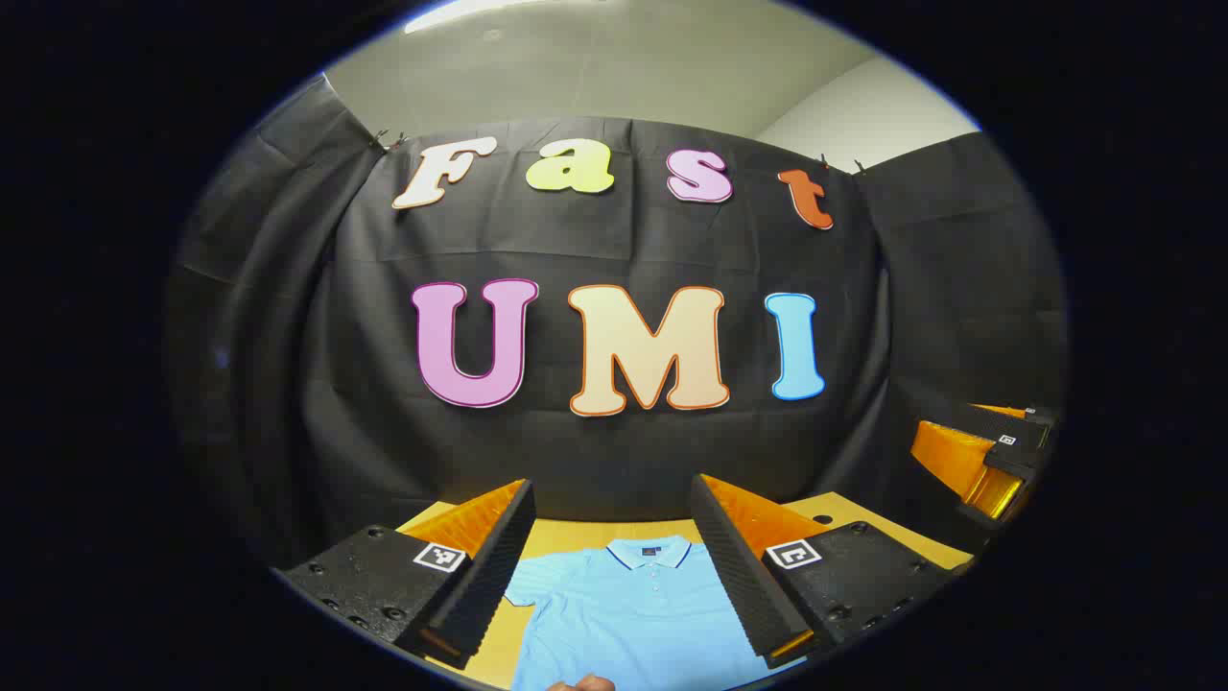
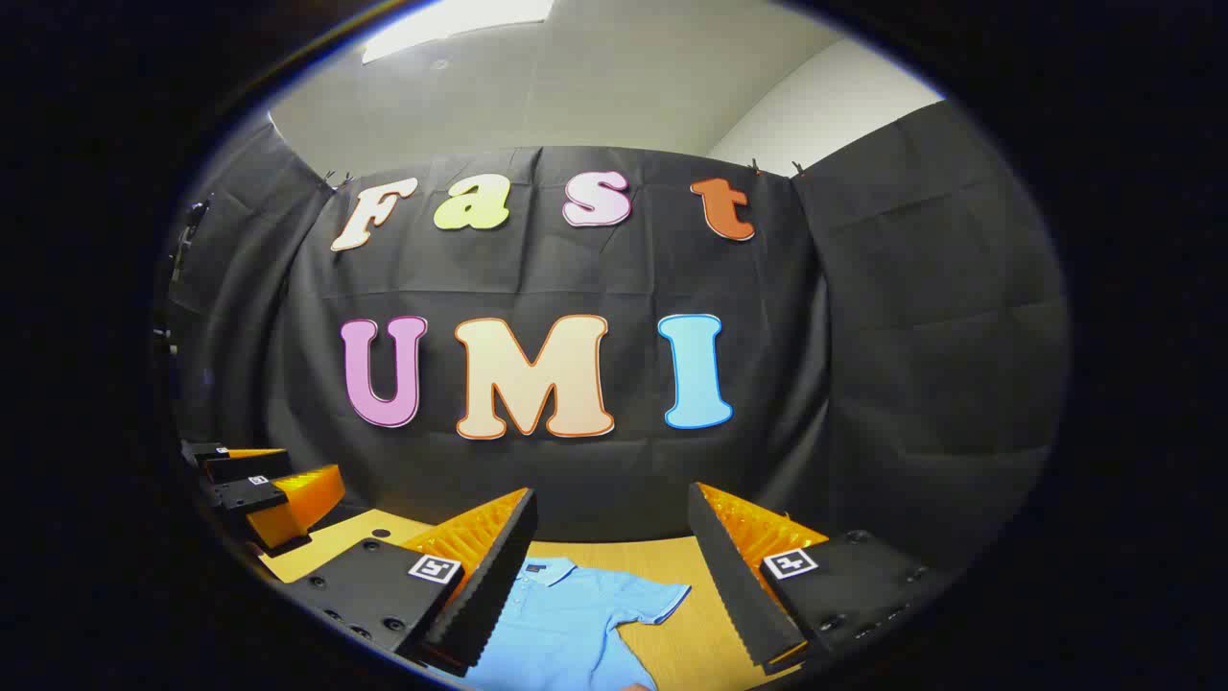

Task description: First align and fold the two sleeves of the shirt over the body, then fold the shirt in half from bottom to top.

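Note:
A light blue polo shirt (image 1: 633, 614) lies flat on the wooden table (image 1: 566, 534), collar toward the far wall. In the left gripper view my left gripper (image 1: 614, 566) hangs open above the collar area, its fingers apart with nothing between them. The right gripper (image 1: 998, 461) shows at that view's right edge. In the right gripper view the shirt (image 2: 566, 624) lies low and left, with one short sleeve (image 2: 652, 600) spread out to the right. My right gripper (image 2: 609, 576) is open above that sleeve. The left gripper (image 2: 259, 494) appears at the left edge there.
The black cloth wall (image 1: 614, 451) stands close behind the table's far edge. A small dark hole (image 1: 820, 519) marks the tabletop near the back right. A bit of a hand (image 1: 580, 683) shows at the bottom of the left gripper view.

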### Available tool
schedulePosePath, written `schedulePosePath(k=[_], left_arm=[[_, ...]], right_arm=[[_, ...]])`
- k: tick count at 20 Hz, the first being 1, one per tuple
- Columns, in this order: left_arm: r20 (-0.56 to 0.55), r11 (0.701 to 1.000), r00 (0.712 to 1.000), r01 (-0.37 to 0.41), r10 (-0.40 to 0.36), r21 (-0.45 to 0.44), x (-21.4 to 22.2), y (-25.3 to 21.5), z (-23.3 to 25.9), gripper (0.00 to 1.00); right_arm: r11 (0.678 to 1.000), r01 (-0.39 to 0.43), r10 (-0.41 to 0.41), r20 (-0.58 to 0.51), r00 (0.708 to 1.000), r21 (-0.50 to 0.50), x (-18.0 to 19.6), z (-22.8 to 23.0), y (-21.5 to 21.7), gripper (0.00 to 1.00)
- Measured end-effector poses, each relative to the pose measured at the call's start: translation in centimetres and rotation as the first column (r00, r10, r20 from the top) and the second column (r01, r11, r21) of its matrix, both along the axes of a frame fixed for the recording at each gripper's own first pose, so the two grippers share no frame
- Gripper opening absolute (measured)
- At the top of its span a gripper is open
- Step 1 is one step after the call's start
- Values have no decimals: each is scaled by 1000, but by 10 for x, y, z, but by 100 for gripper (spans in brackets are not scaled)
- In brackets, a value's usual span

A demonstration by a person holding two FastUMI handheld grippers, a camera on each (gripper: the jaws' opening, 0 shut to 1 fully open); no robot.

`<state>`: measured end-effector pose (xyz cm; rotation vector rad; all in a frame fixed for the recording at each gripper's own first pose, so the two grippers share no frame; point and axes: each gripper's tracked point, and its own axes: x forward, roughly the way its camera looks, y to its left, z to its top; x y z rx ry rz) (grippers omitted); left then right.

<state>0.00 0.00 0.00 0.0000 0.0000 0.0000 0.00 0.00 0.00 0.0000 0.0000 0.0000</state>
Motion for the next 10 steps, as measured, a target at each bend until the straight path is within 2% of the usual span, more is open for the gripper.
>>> schedulePosePath(k=[10], left_arm=[[-12, 999, 999, -37, 37, -3, 1, 15, -6, 99]], right_arm=[[999, -16, 16, -13, 1000, -30, 4, -7, 7, 98]])
